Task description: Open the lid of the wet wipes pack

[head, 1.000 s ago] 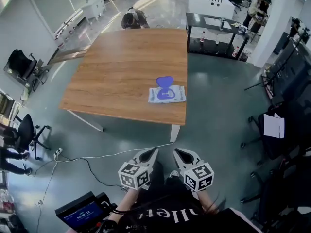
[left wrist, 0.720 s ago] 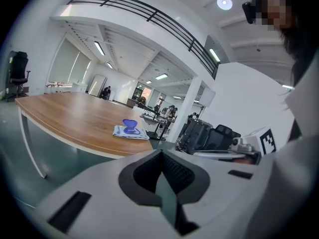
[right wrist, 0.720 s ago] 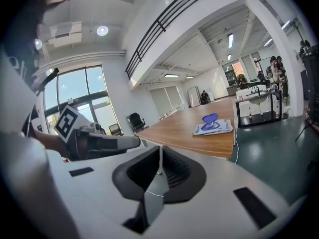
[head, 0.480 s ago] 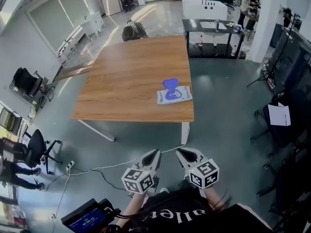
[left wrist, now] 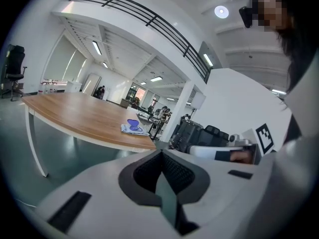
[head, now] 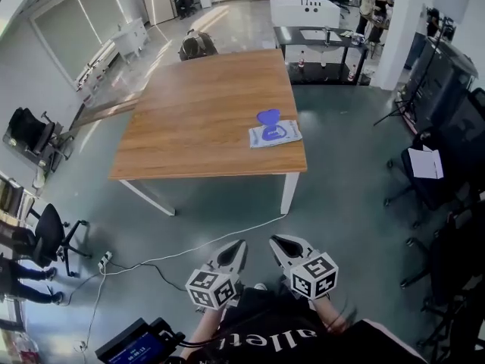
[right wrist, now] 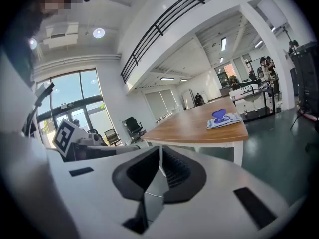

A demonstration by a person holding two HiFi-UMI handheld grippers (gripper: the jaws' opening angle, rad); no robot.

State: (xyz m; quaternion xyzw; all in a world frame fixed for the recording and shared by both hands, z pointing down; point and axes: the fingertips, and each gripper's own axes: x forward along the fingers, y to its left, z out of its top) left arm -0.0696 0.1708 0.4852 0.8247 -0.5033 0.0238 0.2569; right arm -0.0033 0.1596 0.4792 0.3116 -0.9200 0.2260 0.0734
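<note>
The wet wipes pack lies flat near the right front corner of the wooden table, its blue lid standing up open. It also shows small in the left gripper view, wipes pack, and in the right gripper view, wipes pack. Both grippers are held low against the person's body, well short of the table. The left gripper and the right gripper point towards the table. In their own views the left gripper and the right gripper have their jaws closed together with nothing between them.
A white cable runs over the grey floor between me and the table leg. Office chairs stand at the left and dark chairs at the right. A black bench and people are beyond the table.
The head view has shifted, so the table and pack now look slightly smaller and farther. Both grippers stay shut by the body. The pack's lid stands open as before.
</note>
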